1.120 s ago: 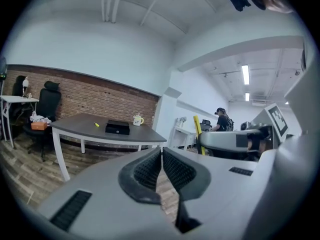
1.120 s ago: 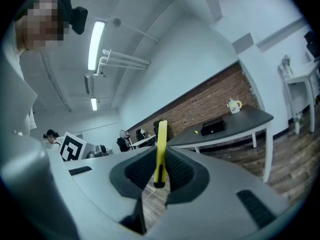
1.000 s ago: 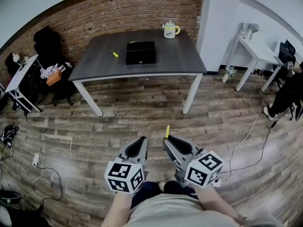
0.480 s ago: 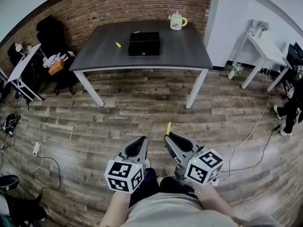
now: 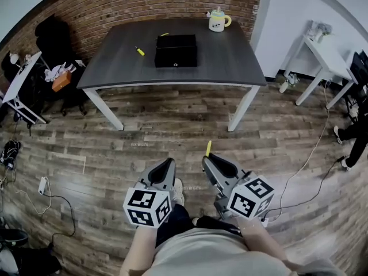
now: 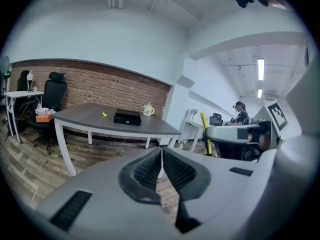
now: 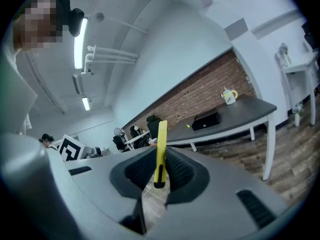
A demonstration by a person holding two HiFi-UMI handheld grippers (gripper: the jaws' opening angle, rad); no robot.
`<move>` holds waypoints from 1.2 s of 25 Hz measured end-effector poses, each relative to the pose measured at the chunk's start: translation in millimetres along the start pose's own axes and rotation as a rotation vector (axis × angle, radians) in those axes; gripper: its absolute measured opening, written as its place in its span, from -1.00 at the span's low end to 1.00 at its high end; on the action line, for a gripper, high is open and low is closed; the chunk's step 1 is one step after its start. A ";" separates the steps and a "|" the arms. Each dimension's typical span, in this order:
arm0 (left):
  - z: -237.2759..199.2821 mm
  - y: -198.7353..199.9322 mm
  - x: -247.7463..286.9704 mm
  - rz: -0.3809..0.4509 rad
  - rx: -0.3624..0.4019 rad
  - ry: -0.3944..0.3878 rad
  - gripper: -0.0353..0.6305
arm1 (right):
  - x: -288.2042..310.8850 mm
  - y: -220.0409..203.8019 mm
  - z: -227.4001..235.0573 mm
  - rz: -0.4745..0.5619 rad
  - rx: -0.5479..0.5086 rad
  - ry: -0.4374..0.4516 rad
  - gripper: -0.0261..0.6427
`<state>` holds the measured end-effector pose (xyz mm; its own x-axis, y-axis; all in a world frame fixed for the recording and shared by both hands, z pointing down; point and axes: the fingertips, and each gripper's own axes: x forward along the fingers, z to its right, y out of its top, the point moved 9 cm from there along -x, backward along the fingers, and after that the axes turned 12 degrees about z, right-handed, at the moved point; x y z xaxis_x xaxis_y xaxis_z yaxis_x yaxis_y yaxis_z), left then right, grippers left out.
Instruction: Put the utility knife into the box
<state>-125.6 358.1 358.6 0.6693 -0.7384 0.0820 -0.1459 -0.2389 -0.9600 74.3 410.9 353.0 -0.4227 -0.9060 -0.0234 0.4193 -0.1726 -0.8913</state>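
right gripper [image 5: 208, 161] pinches the utility knife [image 7: 161, 144] low, left gripper [image 5: 167, 164] closed empty; it might tip out before the far box [image 5: 176, 50].

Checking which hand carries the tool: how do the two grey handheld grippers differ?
The left gripper is closed on nothing; the right gripper is clamped on a slim yellow utility knife. The left gripper's tips are bare; the knife stands up past the right gripper's tips. Both are grey, bear a marker cube and face the dark table.
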 end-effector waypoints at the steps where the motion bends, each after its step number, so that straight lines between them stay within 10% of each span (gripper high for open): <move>1: -9.1 5.4 8.7 0.007 -0.003 -0.005 -0.81 | 12.1 2.1 3.7 -0.002 0.009 -0.001 -0.74; 16: -128.7 77.0 119.4 0.049 0.012 -0.111 -0.81 | 185.5 35.4 33.9 0.057 0.007 0.005 -0.74; 30: -164.6 71.5 164.0 -0.010 -0.032 -0.162 -0.81 | 219.3 36.7 59.6 0.049 0.020 -0.082 -0.74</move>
<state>-146.2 116.1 347.5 0.7791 -0.6253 0.0444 -0.1602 -0.2670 -0.9503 44.8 182.9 342.1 -0.3342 -0.9421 -0.0287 0.4544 -0.1343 -0.8806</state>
